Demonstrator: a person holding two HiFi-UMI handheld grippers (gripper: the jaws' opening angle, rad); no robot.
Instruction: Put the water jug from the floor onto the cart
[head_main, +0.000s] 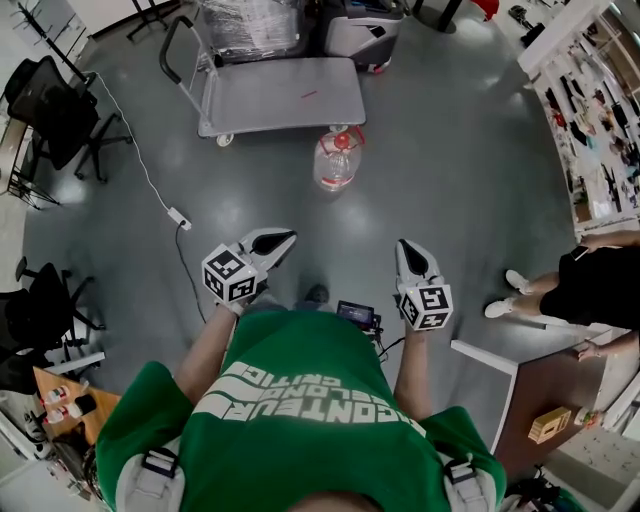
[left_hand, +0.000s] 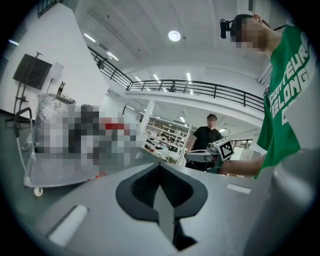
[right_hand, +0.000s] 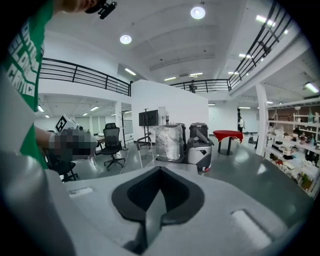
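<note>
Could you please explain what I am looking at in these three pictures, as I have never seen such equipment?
There is no robot here: a person in a green shirt holds a two-jaw tool in each hand. The head view comes from a camera on the person's head, looking down at the left tool and right tool, each with a marker cube. The other two pictures come from cameras riding on each tool, looking along its jaws. Both tools are shut and hold nothing. On the grey floor ahead stands a clear water jug with a red cap, just in front of a flat cart, not yet on it.
</note>
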